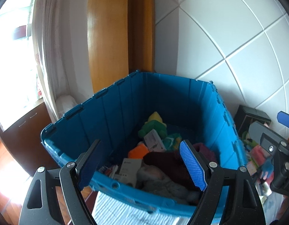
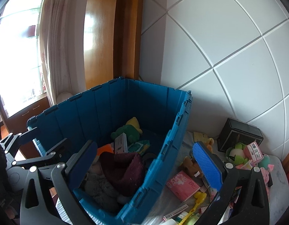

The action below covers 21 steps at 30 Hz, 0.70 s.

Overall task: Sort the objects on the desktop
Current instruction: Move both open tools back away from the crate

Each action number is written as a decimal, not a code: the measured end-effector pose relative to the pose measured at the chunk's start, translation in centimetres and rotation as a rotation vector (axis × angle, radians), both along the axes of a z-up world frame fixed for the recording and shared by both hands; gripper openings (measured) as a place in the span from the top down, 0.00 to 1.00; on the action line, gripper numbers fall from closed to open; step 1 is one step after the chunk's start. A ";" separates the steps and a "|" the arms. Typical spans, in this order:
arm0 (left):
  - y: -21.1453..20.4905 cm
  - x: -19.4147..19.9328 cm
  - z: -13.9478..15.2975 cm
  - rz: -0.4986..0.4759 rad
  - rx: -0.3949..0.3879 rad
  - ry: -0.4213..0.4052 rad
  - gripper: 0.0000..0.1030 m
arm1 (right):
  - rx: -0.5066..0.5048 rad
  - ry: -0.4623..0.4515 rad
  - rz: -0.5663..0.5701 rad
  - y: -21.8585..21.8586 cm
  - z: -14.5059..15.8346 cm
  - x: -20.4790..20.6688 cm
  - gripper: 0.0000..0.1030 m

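A blue plastic crate (image 1: 110, 116) (image 2: 99, 101) stands against a white tiled wall. Inside lie a green and yellow plush (image 1: 153, 125) (image 2: 129, 129), a white box (image 1: 153, 140) (image 2: 121, 142), an orange item (image 1: 138, 151), a maroon knit cloth (image 1: 170, 163) (image 2: 123, 166) and a grey plush (image 1: 163, 185) (image 2: 101, 185). My left gripper (image 1: 142, 166) is open and empty over the crate's near rim. My right gripper (image 2: 150, 165) is open and empty, straddling the crate's right wall. To the crate's right lie a pink packet (image 2: 182, 185), a brown plush (image 2: 191, 166) and a yellow toy (image 2: 198, 196).
A black box (image 2: 238, 136) (image 1: 251, 116) stands by the wall on the right, with a green frog plush (image 2: 236, 153), a pink box (image 2: 254, 151) and other small items around it. A curtain (image 1: 56, 46), wooden post (image 1: 106, 37) and window are behind the crate.
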<state>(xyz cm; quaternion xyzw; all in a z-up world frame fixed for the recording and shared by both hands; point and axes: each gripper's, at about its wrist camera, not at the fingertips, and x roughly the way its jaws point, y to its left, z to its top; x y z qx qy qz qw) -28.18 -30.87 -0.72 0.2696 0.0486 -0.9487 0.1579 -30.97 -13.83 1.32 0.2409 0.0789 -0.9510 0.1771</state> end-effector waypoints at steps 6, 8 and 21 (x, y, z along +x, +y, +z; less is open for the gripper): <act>6.2 2.9 0.5 -0.046 0.006 -0.012 0.19 | -0.011 0.003 -0.039 7.0 -0.1 4.5 0.00; 8.8 4.2 0.5 -0.068 0.006 -0.011 0.19 | -0.015 0.004 -0.051 9.3 -0.1 6.1 0.00; 18.3 12.6 1.5 -0.205 0.041 -0.001 0.18 | -0.022 -0.036 -0.188 20.6 -1.3 16.1 0.00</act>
